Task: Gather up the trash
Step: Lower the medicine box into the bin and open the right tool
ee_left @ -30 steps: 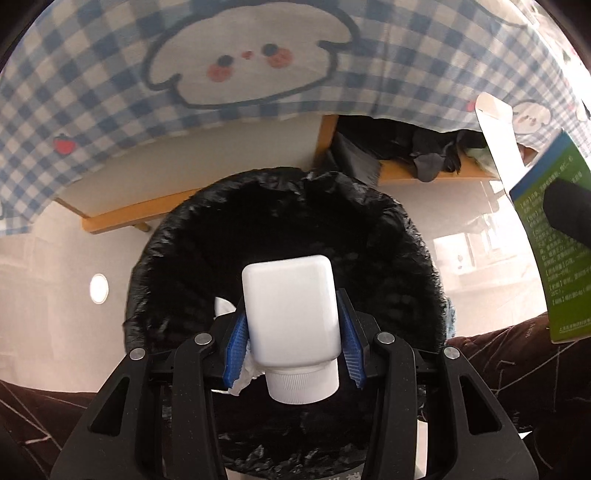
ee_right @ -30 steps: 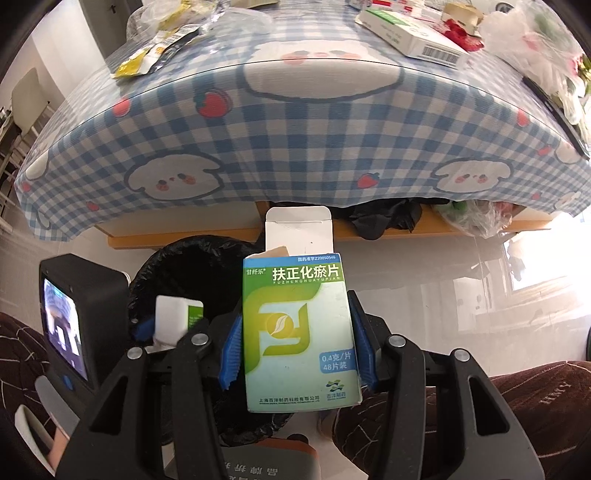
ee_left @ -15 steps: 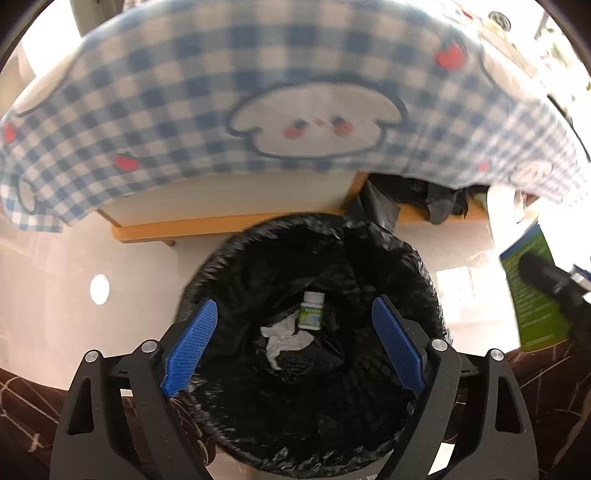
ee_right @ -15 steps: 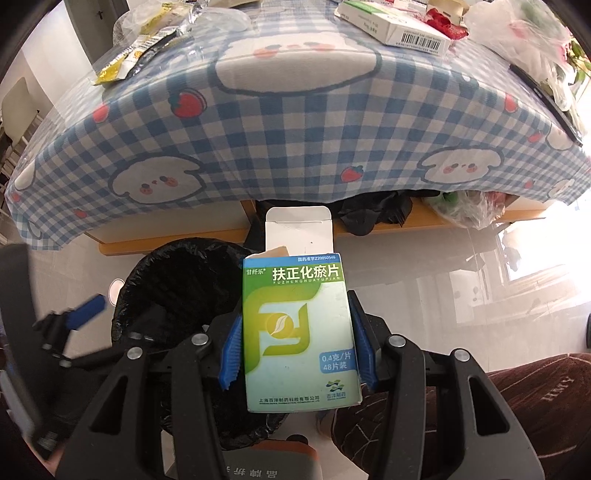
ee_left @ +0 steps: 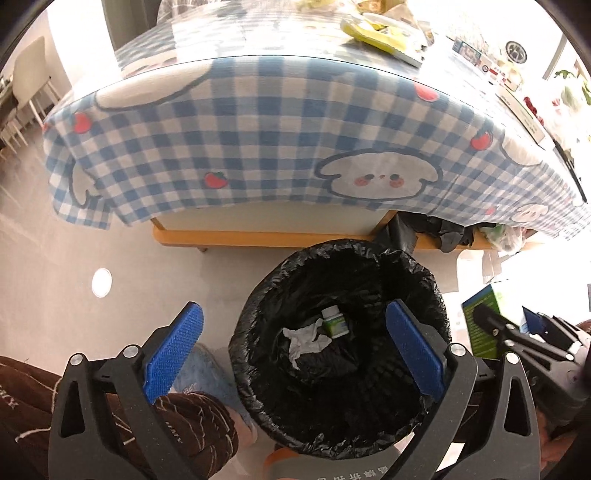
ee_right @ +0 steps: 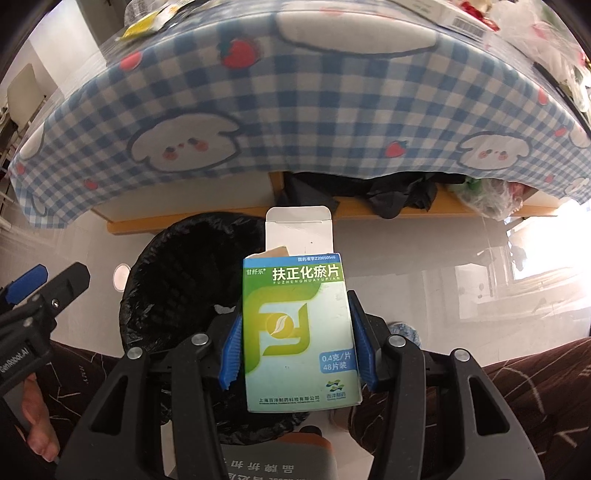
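**A:** So, left to right: the left gripper [ee_left: 291, 354] hangs above the bin [ee_left: 341, 347] with its blue pads [ee_left: 173, 350] spread wide and nothing between them. My guess is it's parked there simply because it has nothing to carry right now.

**B:** What's in the bin?

**A:** Black liner, and at the bottom a crumpled white tissue [ee_left: 304, 338] lying right beside a small bottle [ee_left: 333, 324] with a white cap and green label. Can't tell if they touch.

**B:** And the right side?

**A:** The right gripper [ee_right: 295, 350] is clamped on a green-and-white medicine box [ee_right: 297, 328], pads on both side faces, top flap sticking up open. It sits just off the bin's right rim, not over the opening yet, so I'd say it needs to swing left before letting go.

**B:** More trash?

**A:** Yeah, yellow wrappers [ee_left: 380, 33] and other clutter up on the checkered tablecloth [ee_left: 258, 140].
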### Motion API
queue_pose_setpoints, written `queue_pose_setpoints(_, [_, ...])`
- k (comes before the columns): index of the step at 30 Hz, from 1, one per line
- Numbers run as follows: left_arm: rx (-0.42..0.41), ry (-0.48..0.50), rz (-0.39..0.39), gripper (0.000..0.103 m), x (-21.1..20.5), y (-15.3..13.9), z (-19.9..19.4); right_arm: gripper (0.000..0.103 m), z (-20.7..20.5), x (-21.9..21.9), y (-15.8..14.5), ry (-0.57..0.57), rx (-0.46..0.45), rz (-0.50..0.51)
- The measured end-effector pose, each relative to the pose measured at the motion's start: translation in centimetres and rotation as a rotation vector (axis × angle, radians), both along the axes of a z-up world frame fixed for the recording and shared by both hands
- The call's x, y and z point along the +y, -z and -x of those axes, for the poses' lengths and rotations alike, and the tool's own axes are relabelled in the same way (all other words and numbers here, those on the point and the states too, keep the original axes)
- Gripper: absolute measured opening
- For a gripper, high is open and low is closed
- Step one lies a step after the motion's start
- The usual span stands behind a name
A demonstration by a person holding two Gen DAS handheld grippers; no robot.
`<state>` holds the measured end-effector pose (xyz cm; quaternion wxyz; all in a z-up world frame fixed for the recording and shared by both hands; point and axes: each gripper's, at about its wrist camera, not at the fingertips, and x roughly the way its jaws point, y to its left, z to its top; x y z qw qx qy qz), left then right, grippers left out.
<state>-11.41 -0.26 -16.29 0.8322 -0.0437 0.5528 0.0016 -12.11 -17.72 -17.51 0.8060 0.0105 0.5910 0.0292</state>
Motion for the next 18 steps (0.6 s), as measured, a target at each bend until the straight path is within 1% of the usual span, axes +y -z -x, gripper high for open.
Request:
queue_pose_setpoints(3, [0.015,-0.001,0.014,0.097,0.7,0.1,0.4,0.047,0.2,1.4,0.5,-0.027,0.011,0.004])
queue_pose_setpoints(6, [0.012,-0.003,0.007,0.097,1.3,0.1,0.7,0.047,0.2,2.7,1.0,-0.049,0.025,0.000])
queue_pose_setpoints(18, [0.030,-0.060,0.008,0.097,4.3,0.5,1.5,0.048,0.1,8.2,3.1,-0.133,0.055,-0.009])
